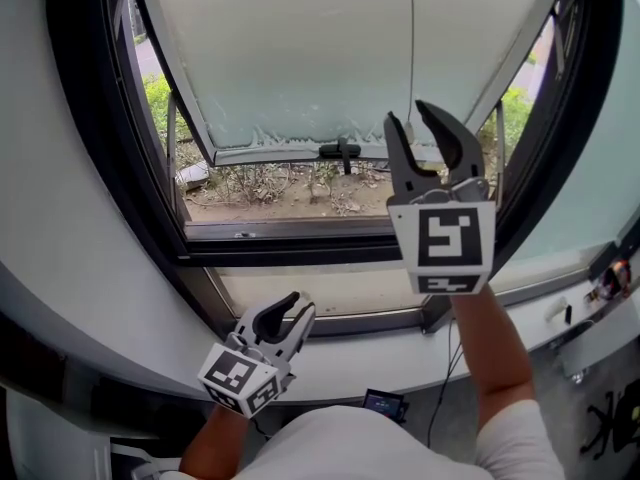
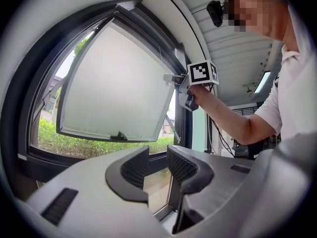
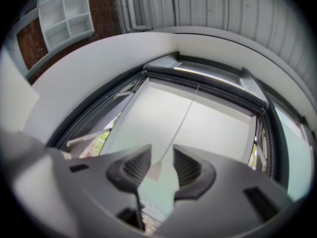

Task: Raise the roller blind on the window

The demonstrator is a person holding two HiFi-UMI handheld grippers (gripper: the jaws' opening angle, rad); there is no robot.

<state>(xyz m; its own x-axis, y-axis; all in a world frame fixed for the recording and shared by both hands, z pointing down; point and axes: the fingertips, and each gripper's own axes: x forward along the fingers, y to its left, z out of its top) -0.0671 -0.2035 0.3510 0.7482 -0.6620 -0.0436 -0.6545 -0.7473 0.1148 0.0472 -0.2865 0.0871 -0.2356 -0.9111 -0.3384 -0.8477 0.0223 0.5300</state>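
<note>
Ahead, thin cord (image 1: pixel 412 38) across tilted window (image 1: pixel 300 58)

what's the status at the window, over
Right gripper open, pull cord between jaws, ungripped. Left gripper open, empty, low. Roller blind mostly down. Nothing in the way.

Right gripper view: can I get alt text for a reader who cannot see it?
The right gripper holds its jaws apart, with the thin pull cord and its small end piece hanging between them, not pinched. Behind is a pale window panel in a dark frame, greenery showing at lower left.
</note>
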